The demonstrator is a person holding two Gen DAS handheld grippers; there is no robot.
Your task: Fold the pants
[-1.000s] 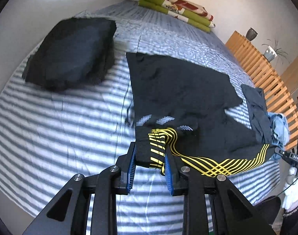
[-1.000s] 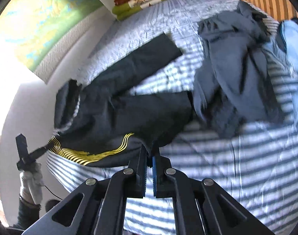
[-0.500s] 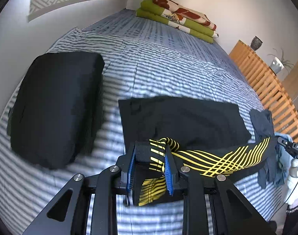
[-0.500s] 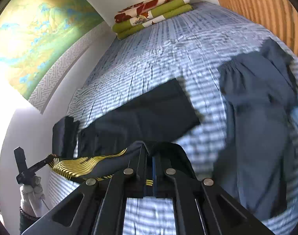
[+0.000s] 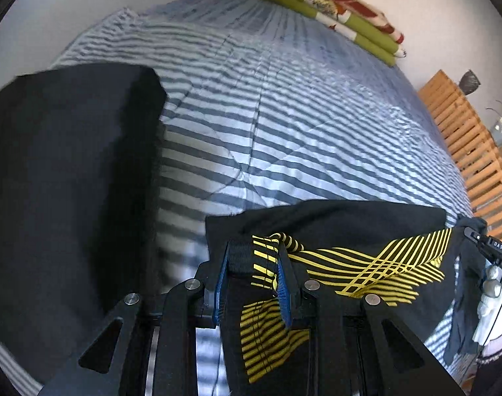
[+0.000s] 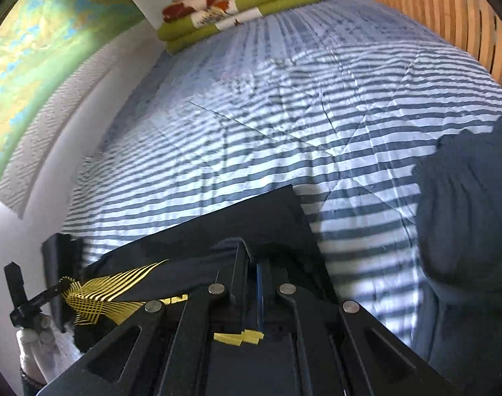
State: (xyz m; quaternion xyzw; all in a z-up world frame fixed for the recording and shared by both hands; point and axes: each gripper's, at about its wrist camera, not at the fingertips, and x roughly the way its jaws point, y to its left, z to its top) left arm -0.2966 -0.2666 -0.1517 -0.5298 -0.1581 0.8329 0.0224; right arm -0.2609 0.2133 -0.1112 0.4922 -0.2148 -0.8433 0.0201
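The black pants (image 5: 350,221) with yellow line print hang stretched between my two grippers above the striped bed. In the left wrist view my left gripper (image 5: 252,264) is shut on the yellow-striped waistband end, its blue pads pressing the cloth. In the right wrist view my right gripper (image 6: 251,257) is shut on the other end, black cloth draped over its tips. The pants (image 6: 244,217) lie partly flat under the raised edge. Each gripper shows in the other's view: the right gripper (image 5: 491,247) at the far right, the left gripper (image 6: 23,300) at the lower left.
A folded black garment (image 5: 69,181) lies on the bed (image 5: 284,115) to the left. A grey-blue garment (image 6: 465,214) is heaped at the right. Folded green and red blankets (image 5: 333,10) sit at the far end. A wooden slatted frame (image 5: 465,138) borders the right side.
Both grippers have carried the held edge of the pants forward over the flat part. Less of the spread cloth shows ahead, and the far end of the bed looks nearer.
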